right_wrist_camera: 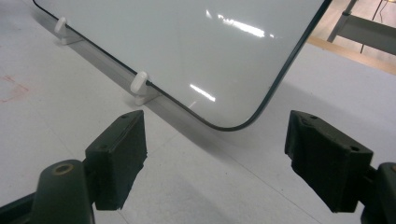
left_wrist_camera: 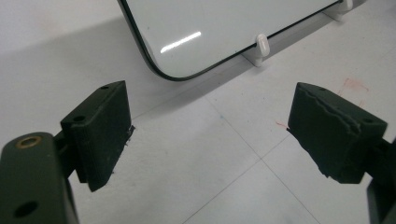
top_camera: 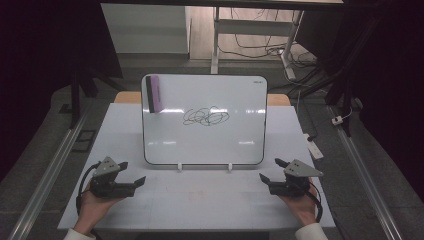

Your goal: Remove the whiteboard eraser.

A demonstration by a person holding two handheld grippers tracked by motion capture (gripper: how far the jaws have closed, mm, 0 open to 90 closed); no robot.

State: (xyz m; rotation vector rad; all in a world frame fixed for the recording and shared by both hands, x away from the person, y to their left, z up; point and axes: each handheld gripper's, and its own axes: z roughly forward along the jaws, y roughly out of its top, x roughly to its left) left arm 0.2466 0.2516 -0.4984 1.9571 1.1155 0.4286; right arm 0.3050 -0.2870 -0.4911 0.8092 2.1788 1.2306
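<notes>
- dim room, cables on the floor behind; white worktop (top_camera: 200,200) carries a whiteboard (top_camera: 205,142) propped near upright on two small white clips (top_camera: 180,167).
- work in hand looks like wiping the whiteboard: a black scribble (top_camera: 206,117) sits at its middle, fully intact, so nothing is erased yet.
- eraser (top_camera: 153,93), purple with a dark side, sticks to the whiteboard's top left corner, untouched, well apart from both grippers.
- left gripper (top_camera: 131,174) in front of the whiteboard's lower left corner, low over the worktop, jaws spread wide, nothing between them.
- right gripper (top_camera: 272,169) in front of the whiteboard's lower right corner, jaws spread wide too, empty.
- left gripper view: whiteboard's rounded lower corner (left_wrist_camera: 175,74) just ahead of the jaws, bare worktop between them.
- judgement: task at its very start; left to do is reach the eraser, take it off the whiteboard, rub out the scribble.
- whiteboard surface glossy, thin black rim, otherwise clean around the scribble.
</notes>
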